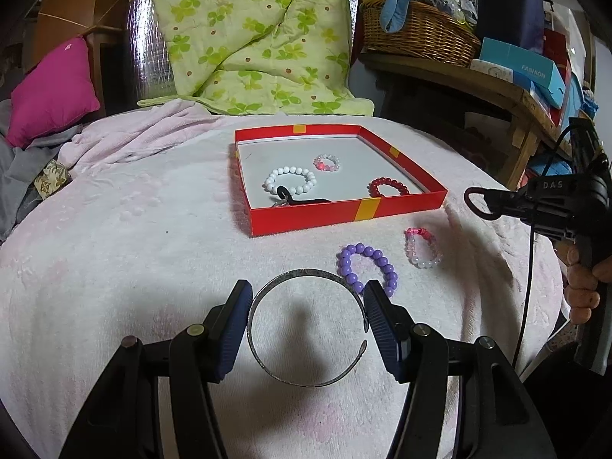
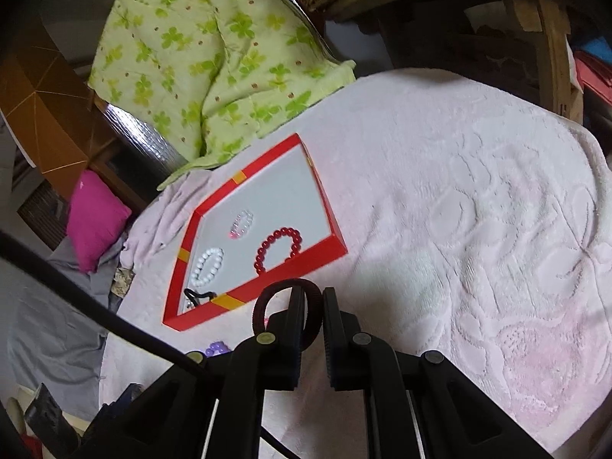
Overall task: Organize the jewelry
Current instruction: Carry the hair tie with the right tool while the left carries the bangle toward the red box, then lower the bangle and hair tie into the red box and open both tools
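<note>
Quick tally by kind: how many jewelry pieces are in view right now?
Beaded bracelets: 5 (white, pale pink, dark red, purple, pink-and-clear)
Metal cuff bangle: 1
Dark loop bands: 2 (one in the red tray, one in the right gripper)
Total: 8

Red tray (image 1: 344,214) holds white, red, pale pink bracelets; purple bracelet (image 1: 367,267), metal bangle (image 1: 306,329) on blanket outside

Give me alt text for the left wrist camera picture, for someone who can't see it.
The left gripper straddles a silver open bangle on a pale pink blanket, pads beside it. Beyond lie a purple bead bracelet, a pink one and a red tray holding more; the right gripper carries a dark loop.
</note>
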`<move>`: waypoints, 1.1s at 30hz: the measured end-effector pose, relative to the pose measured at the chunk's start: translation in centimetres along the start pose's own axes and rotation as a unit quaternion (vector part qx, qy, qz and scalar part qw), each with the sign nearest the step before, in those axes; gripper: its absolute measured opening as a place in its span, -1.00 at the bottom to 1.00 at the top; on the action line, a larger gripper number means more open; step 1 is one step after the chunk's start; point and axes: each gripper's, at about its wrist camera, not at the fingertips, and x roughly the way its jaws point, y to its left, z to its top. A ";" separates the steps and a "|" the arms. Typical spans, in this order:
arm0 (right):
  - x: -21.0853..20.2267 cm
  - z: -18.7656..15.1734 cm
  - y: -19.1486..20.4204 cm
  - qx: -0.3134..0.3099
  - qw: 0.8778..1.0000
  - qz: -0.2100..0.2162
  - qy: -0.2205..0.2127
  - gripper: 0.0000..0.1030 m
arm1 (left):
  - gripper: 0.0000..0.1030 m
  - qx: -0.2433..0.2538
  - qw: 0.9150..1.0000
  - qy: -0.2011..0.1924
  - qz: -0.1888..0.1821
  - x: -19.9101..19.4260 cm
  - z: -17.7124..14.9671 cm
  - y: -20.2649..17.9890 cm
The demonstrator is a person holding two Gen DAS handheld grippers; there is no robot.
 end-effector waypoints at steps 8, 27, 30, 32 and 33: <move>0.1 1.2 1.3 -0.015 1.000 0.007 -0.026 -0.80 | 0.20 0.006 1.000 -0.025 0.011 -0.1 3.5 0.3; 6.6 7.9 3.9 0.001 0.998 0.037 -0.057 -0.80 | 0.20 -0.015 0.996 -0.090 -0.014 6.2 15.2 -1.5; 8.5 8.5 4.4 0.000 0.999 0.033 -0.044 -0.80 | 0.20 -0.022 0.997 -0.074 -0.024 8.6 15.1 -1.9; 9.7 8.8 4.6 -0.001 0.999 0.027 -0.035 -0.80 | 0.20 -0.026 0.998 -0.048 -0.030 10.6 14.8 -2.1; 10.3 8.9 4.6 -0.001 0.999 0.023 -0.032 -0.80 | 0.20 -0.027 0.999 -0.034 -0.031 11.7 14.6 -2.2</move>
